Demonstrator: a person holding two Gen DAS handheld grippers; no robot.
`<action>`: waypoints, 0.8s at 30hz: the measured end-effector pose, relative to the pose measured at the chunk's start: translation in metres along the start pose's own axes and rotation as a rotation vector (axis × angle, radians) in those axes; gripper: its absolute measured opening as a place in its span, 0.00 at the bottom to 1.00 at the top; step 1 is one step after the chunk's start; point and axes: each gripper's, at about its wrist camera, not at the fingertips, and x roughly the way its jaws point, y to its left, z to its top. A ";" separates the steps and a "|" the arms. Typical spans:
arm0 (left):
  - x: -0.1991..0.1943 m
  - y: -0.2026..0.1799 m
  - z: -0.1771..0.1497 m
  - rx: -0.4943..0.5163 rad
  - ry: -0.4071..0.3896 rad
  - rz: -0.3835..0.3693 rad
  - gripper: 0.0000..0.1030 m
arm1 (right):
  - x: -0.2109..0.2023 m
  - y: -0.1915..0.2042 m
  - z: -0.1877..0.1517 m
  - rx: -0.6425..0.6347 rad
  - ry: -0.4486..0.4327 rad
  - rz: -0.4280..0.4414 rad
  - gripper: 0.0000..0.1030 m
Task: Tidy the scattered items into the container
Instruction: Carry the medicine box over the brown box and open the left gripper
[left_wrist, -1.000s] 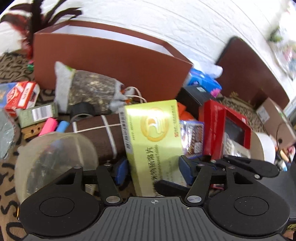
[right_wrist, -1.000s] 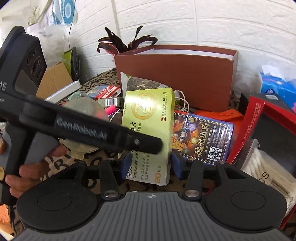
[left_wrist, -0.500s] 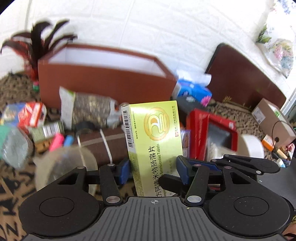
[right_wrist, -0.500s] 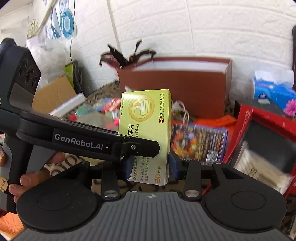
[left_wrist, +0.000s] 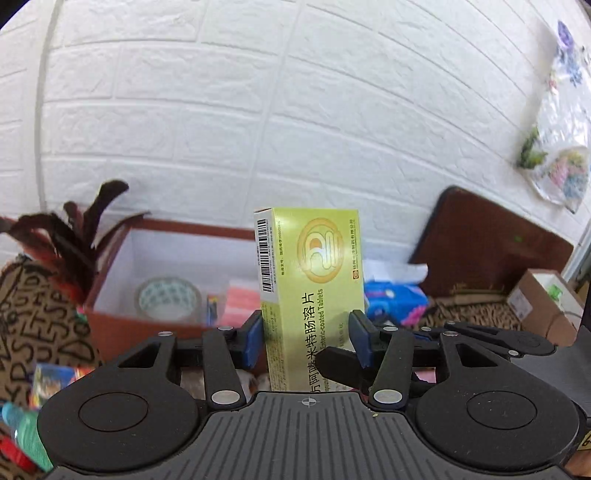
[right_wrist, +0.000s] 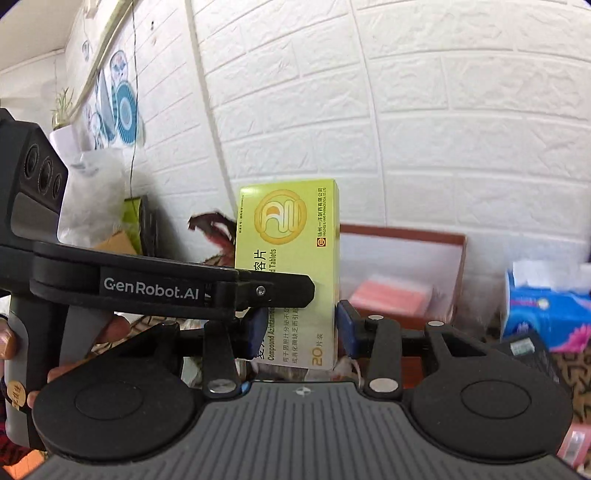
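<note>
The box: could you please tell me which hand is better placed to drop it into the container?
Probably left. Both the left gripper and right gripper clamp the box, but the left view looks into the open container just ahead.

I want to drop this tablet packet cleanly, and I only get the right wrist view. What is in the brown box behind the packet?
Observer: A roll of tape lies near the left end of the brown box.
Operator: Do the left tongs grip the packet as well?
Observer: Yes. The left tongs have both blue pads against the edges of the tablet packet.
Operator: What is to the right of the box?
Observer: A dark brown board leans on the wall.
</note>
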 end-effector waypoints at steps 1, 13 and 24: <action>0.005 0.003 0.006 -0.002 -0.004 0.002 0.51 | 0.006 -0.002 0.006 -0.003 -0.002 -0.002 0.45; 0.083 0.055 0.037 -0.047 0.056 0.022 0.56 | 0.093 -0.039 0.025 0.067 0.057 -0.005 0.47; 0.131 0.082 0.019 -0.086 0.151 0.053 0.66 | 0.136 -0.056 0.005 0.110 0.155 0.006 0.55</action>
